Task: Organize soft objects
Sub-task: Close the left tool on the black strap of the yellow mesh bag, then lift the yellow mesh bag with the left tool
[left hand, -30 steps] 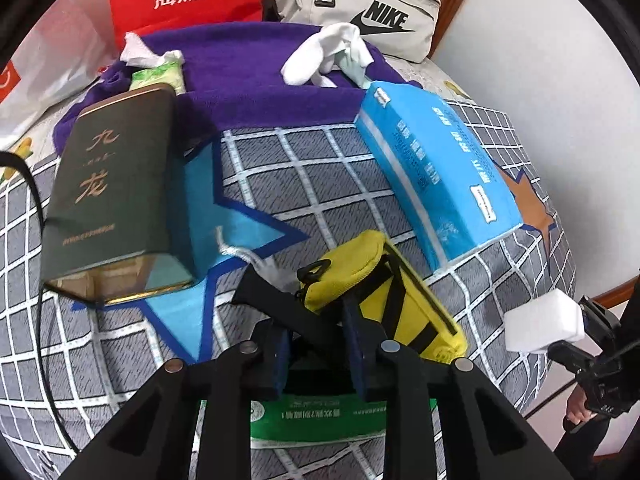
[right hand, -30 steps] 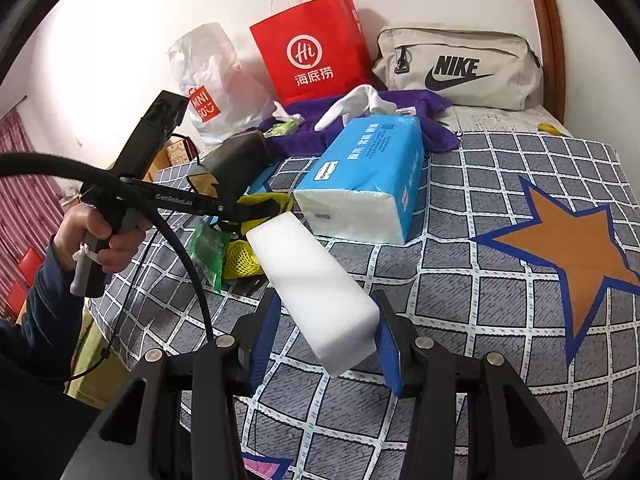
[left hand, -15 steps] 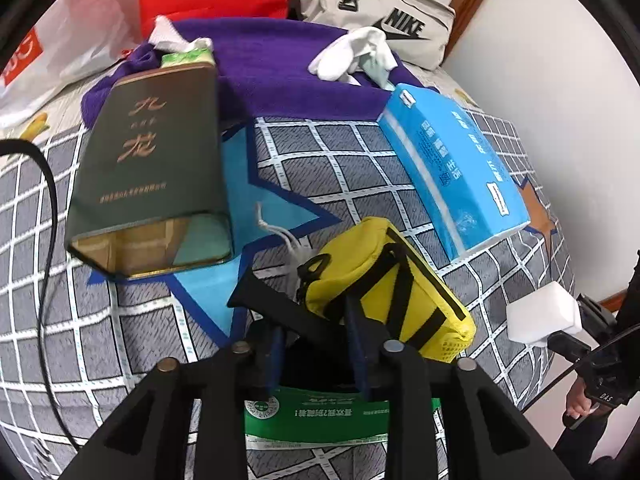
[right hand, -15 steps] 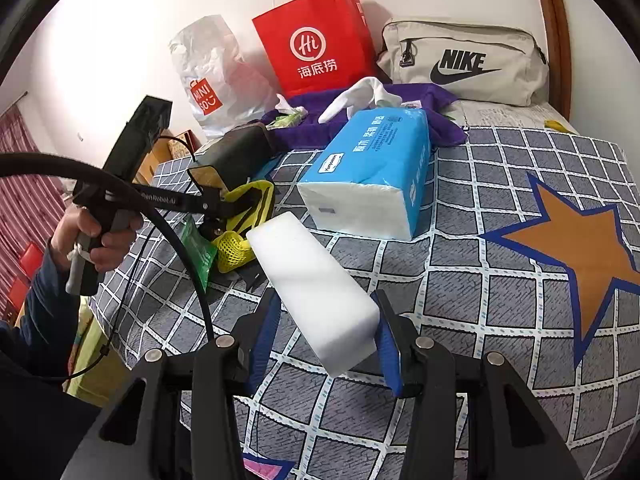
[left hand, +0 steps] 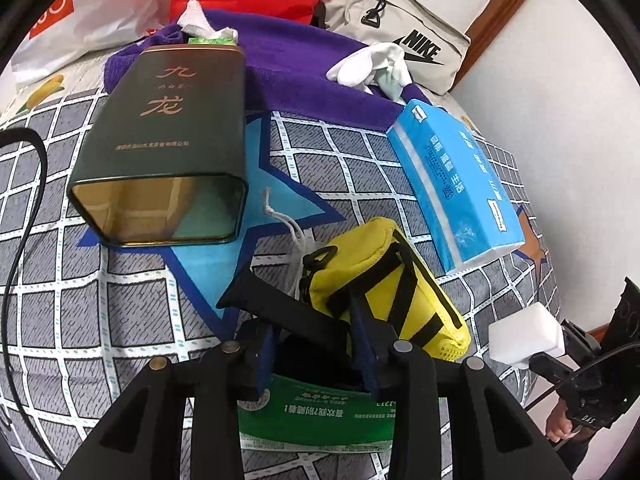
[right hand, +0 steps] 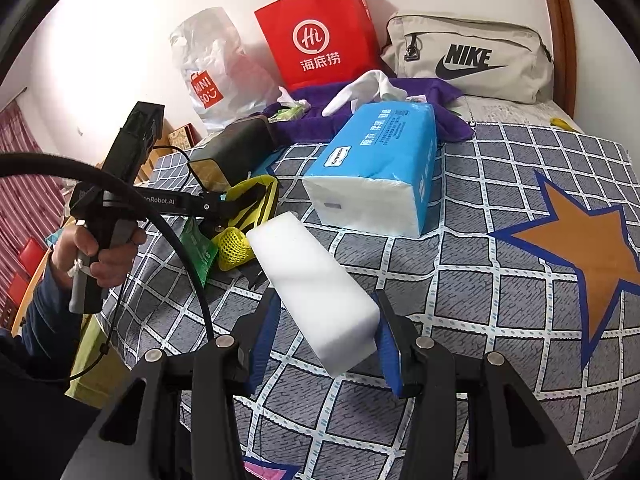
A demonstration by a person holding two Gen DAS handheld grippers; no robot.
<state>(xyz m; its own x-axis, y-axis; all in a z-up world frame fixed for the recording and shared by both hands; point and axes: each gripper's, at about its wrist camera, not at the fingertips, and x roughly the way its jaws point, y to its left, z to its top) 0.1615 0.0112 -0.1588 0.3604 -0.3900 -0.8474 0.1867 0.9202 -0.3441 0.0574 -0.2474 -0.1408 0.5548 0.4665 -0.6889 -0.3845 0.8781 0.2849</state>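
Both grippers are black with blue-padded jaws and silver screws; the left gripper (right hand: 224,208) trails a black cable, above a dark blue sleeve (right hand: 36,320).

Green packet (left hand: 316,420) partly under left tongs (left hand: 316,344)

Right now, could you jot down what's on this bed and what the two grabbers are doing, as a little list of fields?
surface: bedspread, grey check with stars
left gripper: jaws opening, black strap of yellow pouch between them
right gripper: shut on white sponge
tissue pack: blue, lying beside pouch
tin: dark green, on its side, open end showing
towel: purple, behind the tin
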